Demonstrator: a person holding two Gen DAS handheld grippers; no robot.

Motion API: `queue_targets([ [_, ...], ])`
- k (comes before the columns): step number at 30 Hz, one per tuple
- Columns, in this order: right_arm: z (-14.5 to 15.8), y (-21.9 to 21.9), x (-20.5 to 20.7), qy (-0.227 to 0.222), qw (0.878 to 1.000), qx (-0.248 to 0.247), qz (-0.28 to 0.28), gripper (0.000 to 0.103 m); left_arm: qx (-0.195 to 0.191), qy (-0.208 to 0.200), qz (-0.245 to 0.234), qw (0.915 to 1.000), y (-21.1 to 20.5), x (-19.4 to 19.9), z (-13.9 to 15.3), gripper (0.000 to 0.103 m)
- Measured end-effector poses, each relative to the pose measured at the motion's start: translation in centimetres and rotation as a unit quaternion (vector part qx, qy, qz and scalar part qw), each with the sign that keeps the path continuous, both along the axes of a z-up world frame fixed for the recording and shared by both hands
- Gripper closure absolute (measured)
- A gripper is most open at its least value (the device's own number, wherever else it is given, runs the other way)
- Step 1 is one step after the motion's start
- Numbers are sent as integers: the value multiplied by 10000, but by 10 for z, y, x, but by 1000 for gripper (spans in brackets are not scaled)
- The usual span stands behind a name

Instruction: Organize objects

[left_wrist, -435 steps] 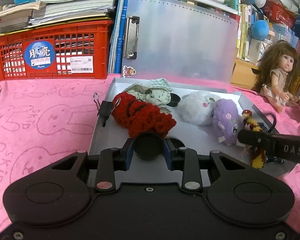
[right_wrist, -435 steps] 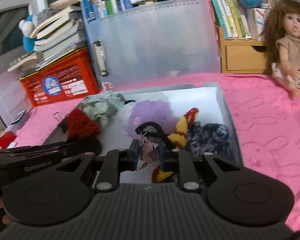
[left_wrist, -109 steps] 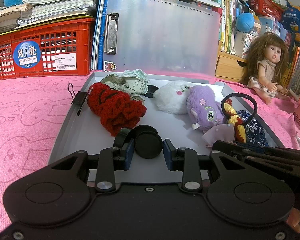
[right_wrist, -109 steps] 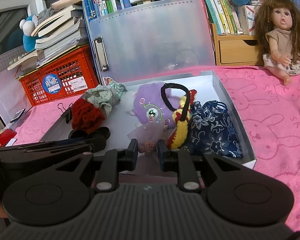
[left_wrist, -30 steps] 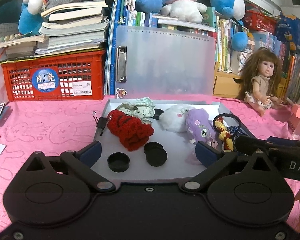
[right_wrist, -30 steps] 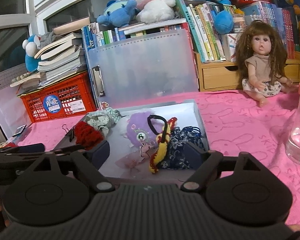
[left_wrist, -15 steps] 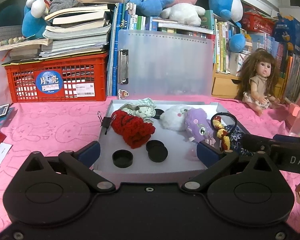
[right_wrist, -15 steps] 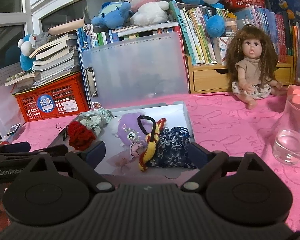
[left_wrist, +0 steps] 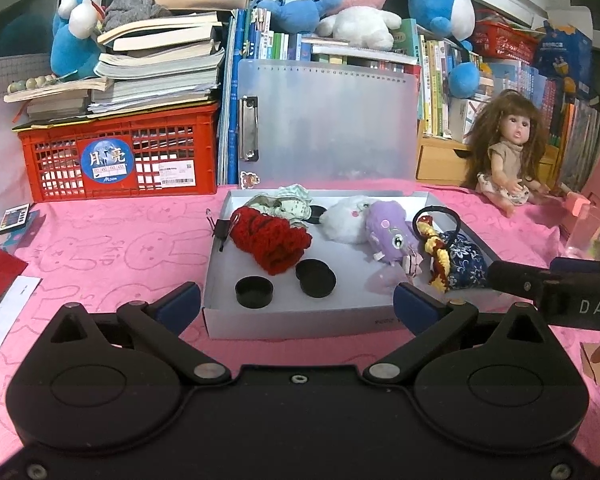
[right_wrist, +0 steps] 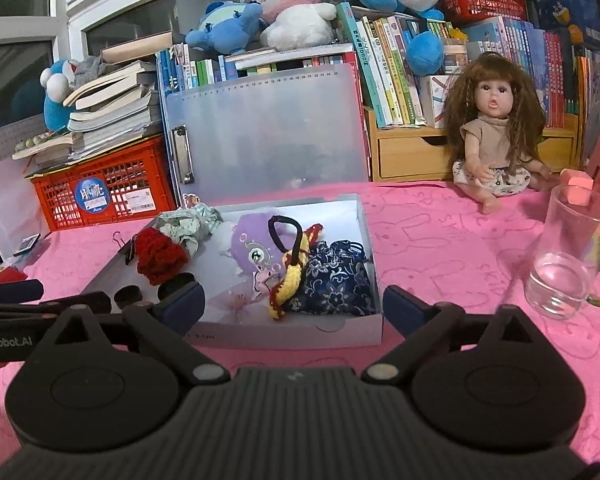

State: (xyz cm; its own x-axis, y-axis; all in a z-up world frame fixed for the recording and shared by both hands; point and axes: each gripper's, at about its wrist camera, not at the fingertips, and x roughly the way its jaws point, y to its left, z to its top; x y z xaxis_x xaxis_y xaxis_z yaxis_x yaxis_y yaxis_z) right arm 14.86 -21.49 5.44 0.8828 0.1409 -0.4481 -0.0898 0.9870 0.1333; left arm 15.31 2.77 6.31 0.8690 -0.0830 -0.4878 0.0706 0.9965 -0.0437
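- Risk first: the drinking glass [right_wrist: 568,256] with water in it stands on the pink cloth [right_wrist: 440,240] just right of the right gripper [right_wrist: 294,304]; a sideways swing of that hand could tip it, I judge.
- Both claws are empty. The left gripper [left_wrist: 296,300] has its jaws spread wide with nothing between them, and the right gripper's jaws are opening wider, also with nothing between them.
- Task items lie inside the white tray [left_wrist: 284,326]: red crocheted piece [left_wrist: 272,242], two black lids [left_wrist: 254,291], purple plush [left_wrist: 388,230], blue floral pouch [left_wrist: 462,262].
- A binder clip [left_wrist: 222,227] on the tray's left rim could snag a low pass.
- Left view alone shows the white plush [left_wrist: 346,220].
- Right view alone shows the glass whole and the water in it; the left view catches only part of it at its right edge.
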Motion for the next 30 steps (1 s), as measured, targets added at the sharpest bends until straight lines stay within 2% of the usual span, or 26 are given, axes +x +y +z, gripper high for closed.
queue_targets([
  [11,-3,2,-17,56,9998,-194,58,0,113,13,-27,9999,-1,-24,-2,0],
  [30,-23,10,-36,385,9981,-454,150,0,252,380,78,9989,5,-43,-36,0],
])
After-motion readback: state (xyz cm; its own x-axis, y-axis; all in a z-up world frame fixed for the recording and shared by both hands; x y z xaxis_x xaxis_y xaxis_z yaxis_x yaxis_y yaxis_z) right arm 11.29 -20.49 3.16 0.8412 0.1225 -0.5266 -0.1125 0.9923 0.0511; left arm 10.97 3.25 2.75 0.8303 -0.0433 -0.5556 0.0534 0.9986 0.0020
